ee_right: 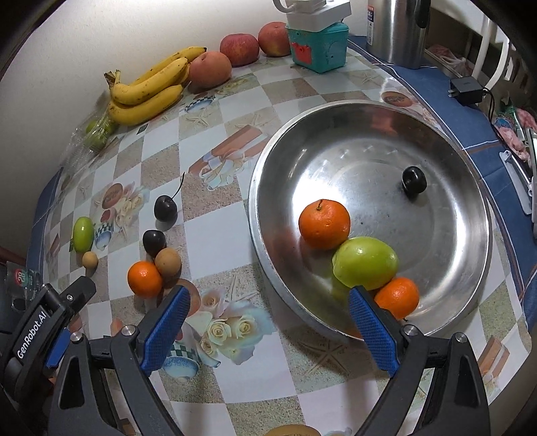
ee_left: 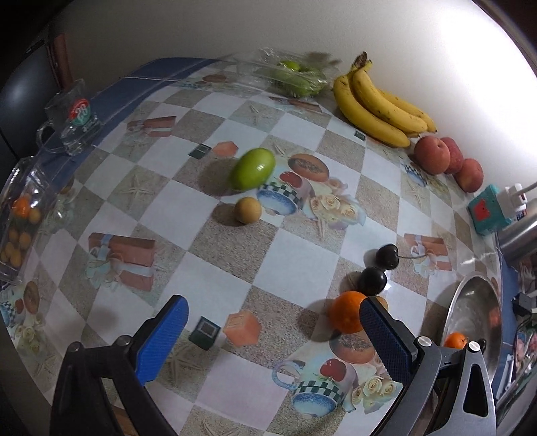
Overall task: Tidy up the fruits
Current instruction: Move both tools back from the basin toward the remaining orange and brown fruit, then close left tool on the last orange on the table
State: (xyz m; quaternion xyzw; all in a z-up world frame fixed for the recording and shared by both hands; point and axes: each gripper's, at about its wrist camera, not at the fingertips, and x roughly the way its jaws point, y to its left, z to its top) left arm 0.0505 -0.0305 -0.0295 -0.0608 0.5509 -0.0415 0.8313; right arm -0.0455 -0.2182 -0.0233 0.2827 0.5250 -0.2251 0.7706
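Note:
A steel bowl [ee_right: 463, 187] holds two oranges [ee_right: 324, 224], a green fruit [ee_right: 365, 263] and a dark cherry [ee_right: 414, 180]. Loose on the table lie an orange [ee_right: 145, 279] [ee_left: 345, 312], a tan longan [ee_right: 167, 262], two dark cherries [ee_right: 154, 242] [ee_left: 372, 281], a green fruit [ee_left: 252, 169] [ee_right: 83, 233] and a second small longan [ee_left: 247, 210] [ee_right: 90, 259]. My left gripper [ee_left: 273, 338] is open and empty, its right finger beside the orange. My right gripper [ee_right: 268, 330] is open and empty, over the bowl's near rim.
Bananas [ee_left: 376, 104] [ee_right: 147, 87], red apples [ee_left: 433, 155] [ee_right: 240, 49] and a bag of green fruit [ee_left: 295, 77] lie along the wall. A teal box [ee_right: 317, 48] with a white adapter and a steel kettle [ee_right: 396, 30] stand at the back. A glass mug [ee_left: 75, 117] and a clear box of small oranges [ee_left: 18, 231] sit at the left edge.

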